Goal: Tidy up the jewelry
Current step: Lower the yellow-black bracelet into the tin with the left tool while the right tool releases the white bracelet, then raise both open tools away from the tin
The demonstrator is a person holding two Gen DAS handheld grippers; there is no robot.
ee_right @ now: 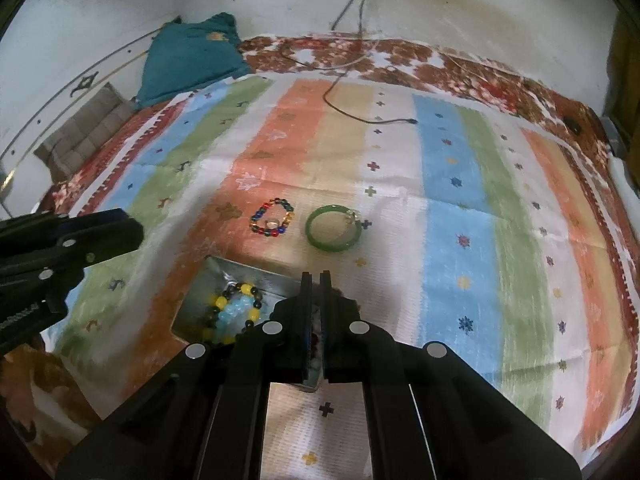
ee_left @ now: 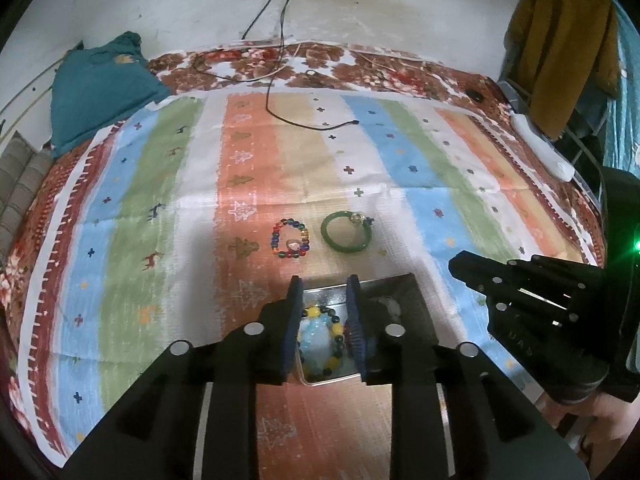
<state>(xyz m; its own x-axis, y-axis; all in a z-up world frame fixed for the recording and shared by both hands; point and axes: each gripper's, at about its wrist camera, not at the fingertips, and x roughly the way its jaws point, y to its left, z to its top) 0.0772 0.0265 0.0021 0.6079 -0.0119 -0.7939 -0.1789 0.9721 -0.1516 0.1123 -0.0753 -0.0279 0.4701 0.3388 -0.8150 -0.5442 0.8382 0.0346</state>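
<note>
A metal tin (ee_left: 320, 381) lies on the striped cloth, holding a yellow-and-dark bead bracelet (ee_left: 320, 314) around a pale blue one. My left gripper (ee_left: 325, 285) hovers over the tin, open, with nothing pressed between its pads. Beyond the tin lie a multicolour bead bracelet (ee_left: 290, 239) with a ring (ee_left: 294, 245) inside it, and a green bangle (ee_left: 347, 234) with a small ring (ee_left: 356, 218) on its rim. In the right wrist view my right gripper (ee_right: 316, 280) stands over the tin's (ee_right: 208, 276) right part, open by a narrow gap. The bangle (ee_right: 332, 232) and bracelet (ee_right: 272, 218) lie ahead.
The striped cloth (ee_left: 160, 200) covers a floral bedspread (ee_left: 400, 72). A black cable (ee_left: 312, 124) trails onto the cloth from the wall. A teal cushion (ee_left: 100, 88) sits at back left, a mustard garment (ee_left: 560, 48) hangs at right, and a white object (ee_left: 540, 148) lies on the right edge.
</note>
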